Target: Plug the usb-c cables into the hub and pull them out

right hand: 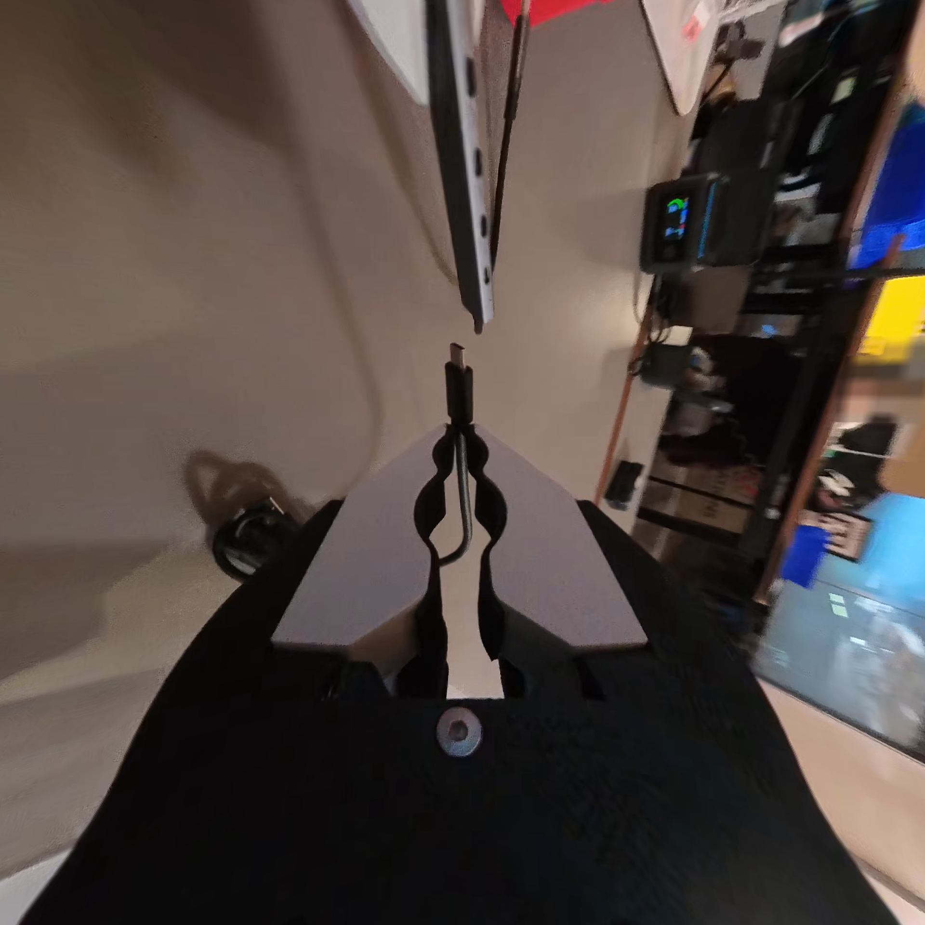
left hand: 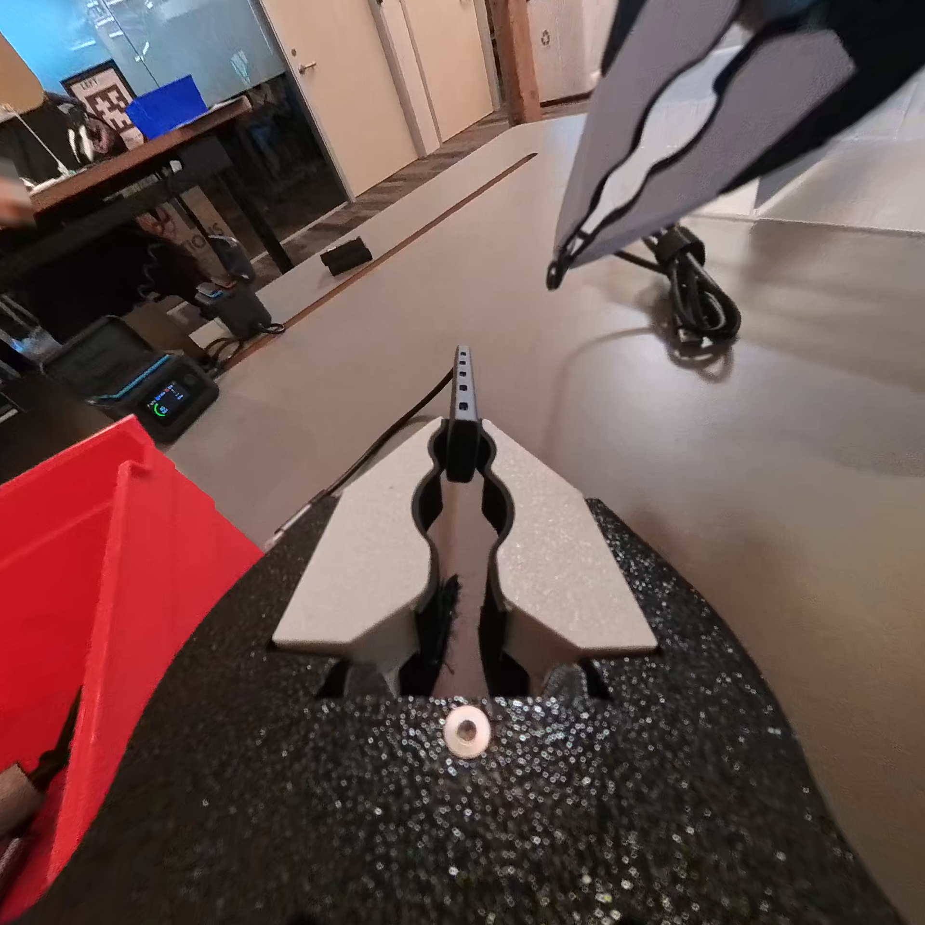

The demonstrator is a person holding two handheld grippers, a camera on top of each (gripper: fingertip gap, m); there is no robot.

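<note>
The left tool point(left hand: 461, 440) is clamped on the near end of the hub point(left hand: 464, 390), both pads pressed against its flat sides. The hub, a slim dark grey bar, sticks forward past the fingertips, its row of small ports facing up. A black lead point(left hand: 395, 440) leaves the hub's far end and runs back along the left side of the tool, above the bench point(left hand: 400, 310).

The right tool point(right hand: 459, 426) is closed on a black cable point(right hand: 463, 480) just behind its plug point(right hand: 458, 383). The plug stands straight out past the fingertips, its metal tip bare. The tip is just short of the hub's end point(right hand: 478, 300) and not touching it; no plug sits in any port. The cable bends back between the fingers and off to the left.

In the left view the right tool point(left hand: 565, 260) hangs over the bench, well apart from the hub, near the far right. Behind it a coiled black cable bundle point(left hand: 701, 305) lies on the bench; the right view shows it, blurred, at the left of the tool point(right hand: 245, 540).

A red bin point(left hand: 100, 575) sits just beside the left tool at the bench's near left edge. A small black block point(left hand: 345, 260) lies at the far left edge. Beyond that edge a black power unit point(left hand: 165, 400) with a lit screen stands lower down.
</note>
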